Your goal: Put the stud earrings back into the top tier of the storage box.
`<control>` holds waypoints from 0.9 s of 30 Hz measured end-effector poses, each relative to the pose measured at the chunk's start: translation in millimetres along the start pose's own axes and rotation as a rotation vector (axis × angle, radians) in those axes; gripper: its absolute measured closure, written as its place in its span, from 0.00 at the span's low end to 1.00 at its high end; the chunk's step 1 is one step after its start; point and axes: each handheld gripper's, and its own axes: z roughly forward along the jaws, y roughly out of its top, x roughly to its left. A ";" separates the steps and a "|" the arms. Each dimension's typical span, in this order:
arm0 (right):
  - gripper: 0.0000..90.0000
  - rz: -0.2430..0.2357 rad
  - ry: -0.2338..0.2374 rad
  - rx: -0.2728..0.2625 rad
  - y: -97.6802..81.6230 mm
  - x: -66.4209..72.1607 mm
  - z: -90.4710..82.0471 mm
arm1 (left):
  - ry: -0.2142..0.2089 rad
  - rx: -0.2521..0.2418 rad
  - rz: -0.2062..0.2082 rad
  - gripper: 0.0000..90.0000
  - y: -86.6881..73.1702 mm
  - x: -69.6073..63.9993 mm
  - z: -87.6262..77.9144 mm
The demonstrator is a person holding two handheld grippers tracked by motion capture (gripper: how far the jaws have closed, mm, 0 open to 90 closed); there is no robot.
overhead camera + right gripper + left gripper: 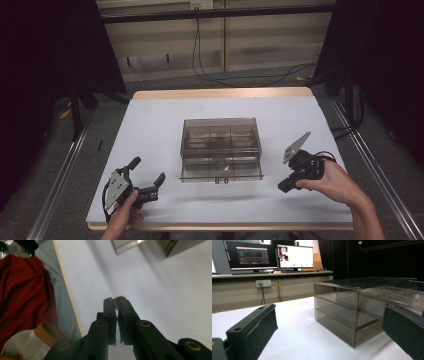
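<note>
At frame center on the white counter (150, 130) stands a smoky clear drawer box (220, 148). Lower right, the right hand-held gripper (117, 300) is clamped on a tiny gold-coloured piece (119, 298). Lower left, the left hand-held gripper (148, 175) rests with jaws spread, empty.

The drawer box (220, 147) is smoky brown-grey and see-through, standing on a plain white table top (150, 130) edged in pale wood. Inside the box's front drawer lies a small gold-coloured piece (226, 168). Left of the box, the left gripper (148, 181) is black with a grey plate; right of it, the right gripper (283, 187) is black too, pinching a tiny golden object (119, 298). Behind the box, the floor is grey.
</note>
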 end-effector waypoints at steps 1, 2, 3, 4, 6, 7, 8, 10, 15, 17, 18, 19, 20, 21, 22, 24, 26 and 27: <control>0.95 0.002 -0.002 -0.013 0.2 0.0 -1.9 | 0.000 0.000 0.000 0.00 0.0 0.0 0.0; 0.95 0.001 -0.007 -0.022 0.3 0.2 -3.8 | 0.000 0.000 -0.001 0.00 0.0 0.0 0.0; 0.95 -0.001 -0.009 -0.037 0.4 -0.1 -5.4 | 0.000 0.000 0.000 0.00 0.0 0.0 0.0; 0.95 0.005 -0.010 -0.045 0.4 0.2 -7.1 | 0.000 0.000 -0.001 0.00 0.0 0.0 0.0; 0.95 0.010 -0.019 -0.062 0.4 -0.1 -9.9 | 0.000 0.000 -0.001 0.00 0.0 0.0 0.0; 0.95 0.016 -0.019 -0.065 0.4 -0.3 -11.2 | 0.000 0.000 0.000 0.00 0.0 0.0 0.0; 0.95 0.017 -0.033 -0.063 0.5 -0.4 -12.2 | 0.000 0.000 0.000 0.00 0.0 0.0 0.0; 0.95 0.027 -0.053 -0.071 0.8 -1.6 -14.0 | 0.000 0.000 0.000 0.00 0.0 0.0 0.0; 0.95 0.033 -0.075 -0.109 6.8 0.9 -23.3 | 0.000 -0.001 0.001 0.00 -0.1 0.0 -0.1; 0.95 0.016 -0.069 -0.129 11.5 2.7 -29.6 | -0.001 0.002 0.007 0.00 0.0 0.2 -0.4; 0.95 0.012 -0.073 -0.138 14.3 3.7 -32.5 | -0.001 0.002 0.007 0.00 0.0 0.2 -0.4; 0.95 0.001 -0.075 -0.143 16.9 4.0 -34.7 | 0.000 -0.001 0.004 0.00 0.0 0.1 -0.1; 0.95 -0.004 -0.078 -0.151 19.6 4.2 -36.7 | -0.001 0.000 0.004 0.00 0.0 0.2 -0.1; 0.95 -0.007 -0.083 -0.158 22.1 3.9 -38.1 | 0.000 0.000 0.003 0.00 -0.1 0.1 -0.2; 0.95 -0.006 -0.081 -0.154 25.3 3.9 -39.2 | -0.001 -0.002 0.001 0.00 -0.1 -0.1 0.0; 0.95 -0.011 -0.080 -0.158 29.8 3.4 -40.4 | 0.000 -0.002 -0.001 0.00 -0.1 -0.1 0.0; 0.95 -0.024 -0.080 -0.151 35.2 3.5 -42.2 | -0.002 0.001 0.007 0.00 0.0 0.1 -0.2; 0.95 -0.028 -0.084 -0.145 38.3 4.6 -43.4 | -0.002 0.001 0.008 0.00 0.0 0.1 -0.2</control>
